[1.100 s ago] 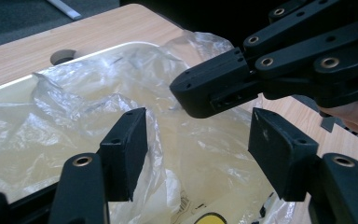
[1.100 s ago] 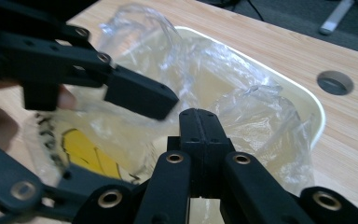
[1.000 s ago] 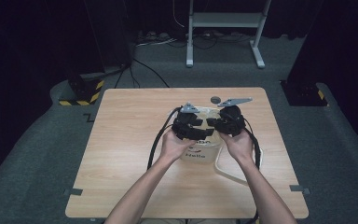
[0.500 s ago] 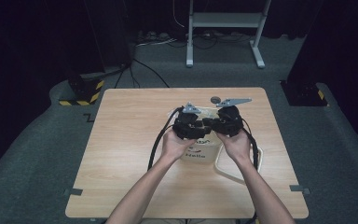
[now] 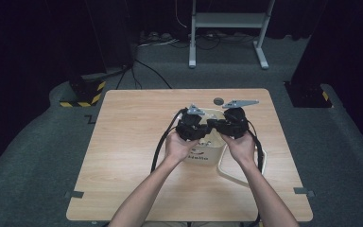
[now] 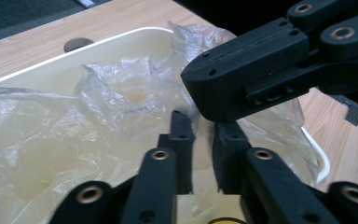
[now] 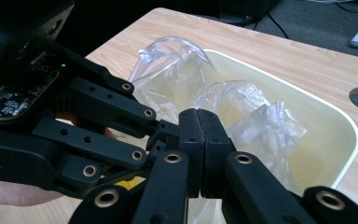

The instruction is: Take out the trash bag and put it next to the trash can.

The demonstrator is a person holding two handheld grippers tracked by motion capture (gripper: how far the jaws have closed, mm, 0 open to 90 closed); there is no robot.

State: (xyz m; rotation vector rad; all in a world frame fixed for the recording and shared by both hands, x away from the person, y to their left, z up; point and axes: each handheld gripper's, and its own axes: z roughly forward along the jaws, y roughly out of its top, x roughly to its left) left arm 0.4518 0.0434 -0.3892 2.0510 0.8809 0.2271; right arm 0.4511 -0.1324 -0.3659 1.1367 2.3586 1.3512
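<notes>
Light falls evenly from above on my table (image 5: 137, 142), bright against a dark room. Near my tools, the plastic bag (image 6: 98, 107) catches soft glare; the closest jaw links blur, and shadows stay faint.

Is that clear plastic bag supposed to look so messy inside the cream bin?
The bag sits crumpled and bunched inside the bin instead of lining it smoothly, with folds poking above the rim. Both grippers, left and right, pinch the plastic at the near edge, the left fingers just having closed. Nothing looks spilled or broken.
</notes>
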